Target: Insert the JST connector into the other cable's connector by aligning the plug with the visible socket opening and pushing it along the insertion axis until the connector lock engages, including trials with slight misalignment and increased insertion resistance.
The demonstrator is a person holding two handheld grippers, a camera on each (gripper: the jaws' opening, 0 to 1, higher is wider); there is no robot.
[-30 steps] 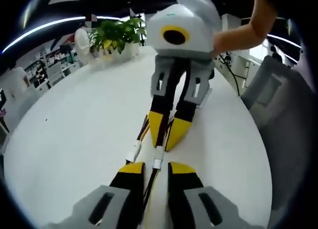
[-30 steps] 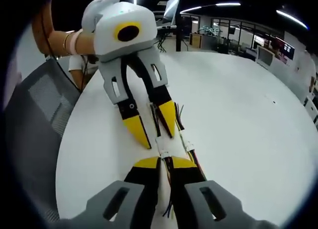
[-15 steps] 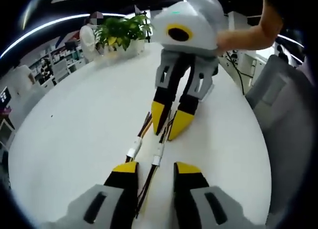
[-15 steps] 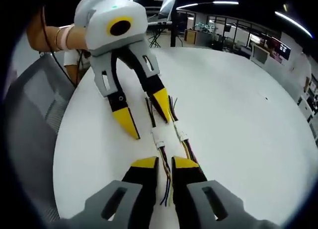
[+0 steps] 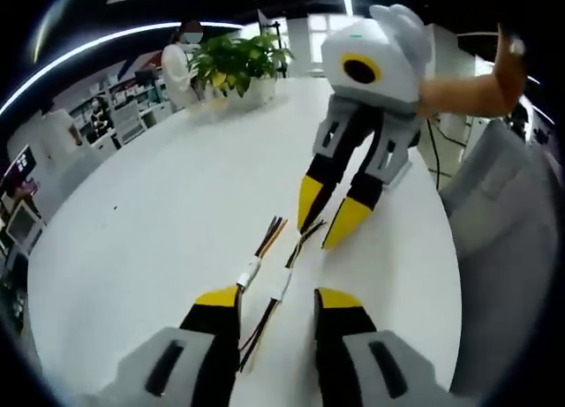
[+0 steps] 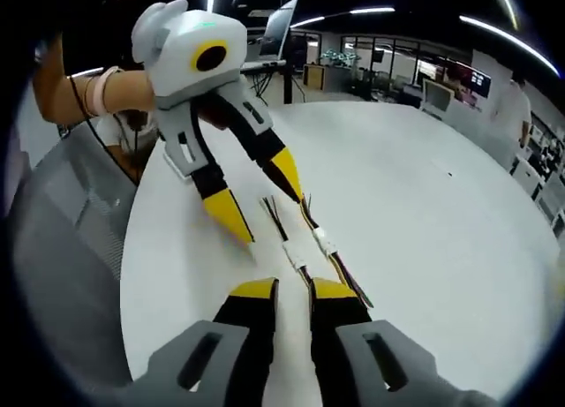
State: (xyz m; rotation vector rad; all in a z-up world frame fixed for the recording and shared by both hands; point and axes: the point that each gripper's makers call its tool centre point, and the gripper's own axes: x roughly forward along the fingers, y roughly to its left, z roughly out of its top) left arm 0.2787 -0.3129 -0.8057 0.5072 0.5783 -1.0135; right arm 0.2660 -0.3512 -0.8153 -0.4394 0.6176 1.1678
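Left gripper is gaping, holding nothing. Both cables lie side by side on the table, unmated. Right gripper is nearly closed, empty too. So mating's all left, I'd say.

Connector halves too small to tell mated or apart, cable ends hidden behind jaws

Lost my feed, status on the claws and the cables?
Left claw open, right claw open, neither holding. Two cables side by side on the table, connectors apart, unjoined. Nothing in the way.
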